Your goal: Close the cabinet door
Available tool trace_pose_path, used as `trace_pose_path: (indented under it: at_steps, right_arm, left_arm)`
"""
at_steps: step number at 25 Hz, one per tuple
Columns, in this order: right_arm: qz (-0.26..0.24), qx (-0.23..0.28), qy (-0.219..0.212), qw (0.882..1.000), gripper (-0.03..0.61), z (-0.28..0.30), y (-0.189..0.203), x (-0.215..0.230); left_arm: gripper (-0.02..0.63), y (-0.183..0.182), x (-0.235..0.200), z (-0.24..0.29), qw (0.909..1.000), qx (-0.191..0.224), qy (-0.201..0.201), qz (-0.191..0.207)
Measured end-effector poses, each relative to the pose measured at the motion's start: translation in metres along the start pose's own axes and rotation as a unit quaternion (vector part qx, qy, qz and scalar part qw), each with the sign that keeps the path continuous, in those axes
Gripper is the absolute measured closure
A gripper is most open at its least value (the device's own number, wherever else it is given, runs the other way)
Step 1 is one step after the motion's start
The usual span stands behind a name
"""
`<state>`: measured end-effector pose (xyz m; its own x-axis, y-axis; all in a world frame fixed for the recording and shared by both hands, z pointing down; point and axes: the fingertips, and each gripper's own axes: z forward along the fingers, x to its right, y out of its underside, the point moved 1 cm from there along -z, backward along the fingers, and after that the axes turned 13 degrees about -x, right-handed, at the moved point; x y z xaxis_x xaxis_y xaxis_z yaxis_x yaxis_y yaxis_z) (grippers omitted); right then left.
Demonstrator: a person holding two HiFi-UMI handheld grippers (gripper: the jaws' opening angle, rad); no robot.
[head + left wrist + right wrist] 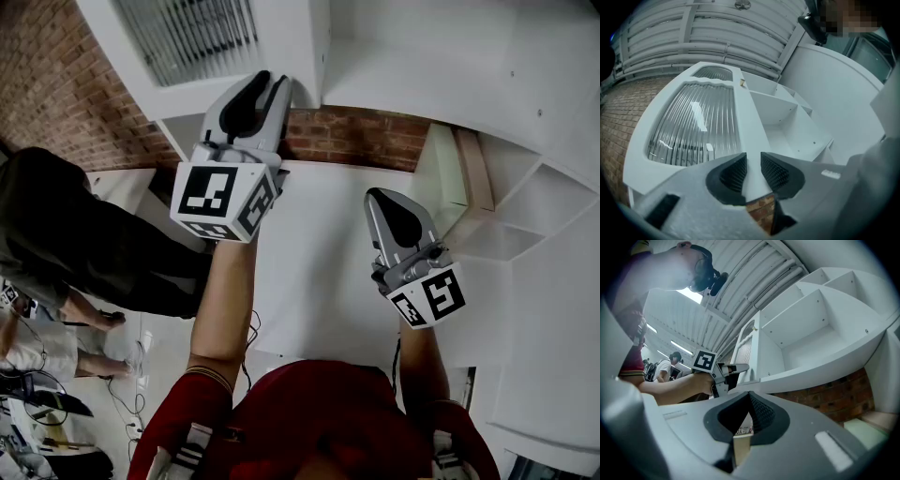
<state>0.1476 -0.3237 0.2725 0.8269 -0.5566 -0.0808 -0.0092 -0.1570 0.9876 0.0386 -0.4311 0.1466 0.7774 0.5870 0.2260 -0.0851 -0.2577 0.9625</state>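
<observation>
1. The left forearm (225, 309) stretches up and forward, and the left hand-held gripper (267, 89) tilts slightly upward, right at the free edge of the cabinet door (122, 56).
2. The right arm sits lower, to the right of the cabinet door. The right hand-held gripper (378, 197) points the same way, well apart from the door.
3. The cabinet door is a smooth white frame around a ribbed glass panel (693, 126). It stands swung open from the white cabinet (450, 66), whose shelves are bare, with red brick wall (356, 136) just below the door.
4. The left hand-held gripper grasps the door's white edge strip, with dark ribbed pads (733, 172) on either side of it.
5. The right hand-held gripper is clenched, tips meeting, with nothing between them.
</observation>
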Motion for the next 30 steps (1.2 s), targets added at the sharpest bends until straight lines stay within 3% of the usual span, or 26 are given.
trace_pose_path:
  at_steps: [10,21,30]
  right_arm:
    - [-0.006,0.002,0.008,1.0,0.566,0.0,-0.006,-0.01]
    - [-0.018,0.002,0.011,1.0,0.566,-0.001,-0.021,-0.037]
    - [-0.022,-0.002,0.02,1.0,0.566,-0.01,-0.024,-0.064]
  left_arm:
    - [0.525,0.01,0.003,-0.013,0.9999,-0.006,0.015,0.001]
    - [0.595,0.022,0.014,-0.057,0.9988,-0.005,0.041,-0.024]
    - [0.611,0.044,0.057,-0.115,0.994,-0.006,0.105,-0.03]
